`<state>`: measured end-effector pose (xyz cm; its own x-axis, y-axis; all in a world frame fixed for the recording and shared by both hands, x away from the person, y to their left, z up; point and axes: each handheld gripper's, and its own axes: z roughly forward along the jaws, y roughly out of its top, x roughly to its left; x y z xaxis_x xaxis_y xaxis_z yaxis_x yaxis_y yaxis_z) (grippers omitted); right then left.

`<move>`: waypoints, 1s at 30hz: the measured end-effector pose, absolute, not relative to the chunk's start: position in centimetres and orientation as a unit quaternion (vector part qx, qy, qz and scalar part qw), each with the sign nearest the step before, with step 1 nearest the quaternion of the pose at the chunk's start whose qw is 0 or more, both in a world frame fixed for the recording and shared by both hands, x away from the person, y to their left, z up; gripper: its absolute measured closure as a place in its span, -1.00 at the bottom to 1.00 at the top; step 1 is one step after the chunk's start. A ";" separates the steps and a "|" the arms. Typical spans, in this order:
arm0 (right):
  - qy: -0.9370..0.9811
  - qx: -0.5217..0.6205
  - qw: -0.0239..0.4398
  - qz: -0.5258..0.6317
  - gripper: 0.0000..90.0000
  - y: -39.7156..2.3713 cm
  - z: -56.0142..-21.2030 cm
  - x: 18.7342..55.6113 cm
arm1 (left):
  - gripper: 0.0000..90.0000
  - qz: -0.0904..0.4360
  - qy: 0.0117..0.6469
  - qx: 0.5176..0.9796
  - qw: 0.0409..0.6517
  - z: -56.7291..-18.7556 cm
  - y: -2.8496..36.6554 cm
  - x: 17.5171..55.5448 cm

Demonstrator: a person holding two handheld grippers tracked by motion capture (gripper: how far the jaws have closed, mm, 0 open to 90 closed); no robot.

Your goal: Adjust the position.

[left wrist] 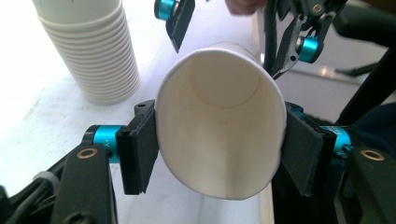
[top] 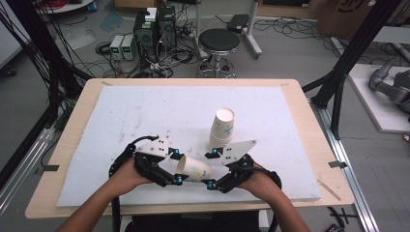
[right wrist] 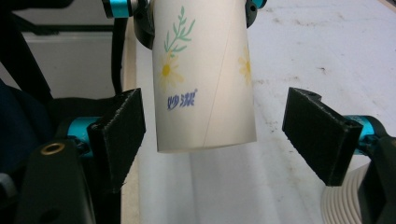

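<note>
A white paper cup (top: 194,168) with a flower print lies on its side above the front of the white board (top: 145,111). My left gripper (top: 178,167) is shut on its rim end, and the mouth (left wrist: 219,140) is squeezed into an oval between the two pads. My right gripper (top: 211,169) faces it from the other side. The cup's base end (right wrist: 205,79) sits between the right gripper's (right wrist: 219,135) jaws, which stand open with a gap at each pad. A stack of nested paper cups (top: 223,126) stands upside down just behind both grippers.
The board lies on a wooden table (top: 67,145). The cup stack (left wrist: 88,51) is close beside the held cup and shows at the lower right corner (right wrist: 345,205) of the right gripper view. Behind the table are a black stool (top: 218,41), computer cases and cables.
</note>
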<state>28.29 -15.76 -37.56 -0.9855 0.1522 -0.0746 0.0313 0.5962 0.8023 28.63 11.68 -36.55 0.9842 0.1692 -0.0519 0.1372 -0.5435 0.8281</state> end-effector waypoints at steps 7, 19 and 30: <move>0.905 0.041 0.081 0.415 -0.52 -14.7 -37.2 28.4 | -0.23 0.026 0.086 0.897 0.432 -35.7 11.1 28.9; 0.926 0.015 0.097 0.364 -0.51 -12.8 -36.8 28.6 | -0.24 0.034 0.082 0.922 0.376 -34.8 10.2 29.3; 0.941 0.000 0.096 0.325 -0.31 -11.1 -37.3 28.7 | -0.24 0.024 0.083 0.929 0.361 -34.9 9.5 29.5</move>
<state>28.66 -11.05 -37.28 -0.9817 0.0615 -0.1802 -0.0629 0.7887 0.6116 29.45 9.52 -34.91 0.9851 0.1715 -0.0153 0.1368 -0.7255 0.6745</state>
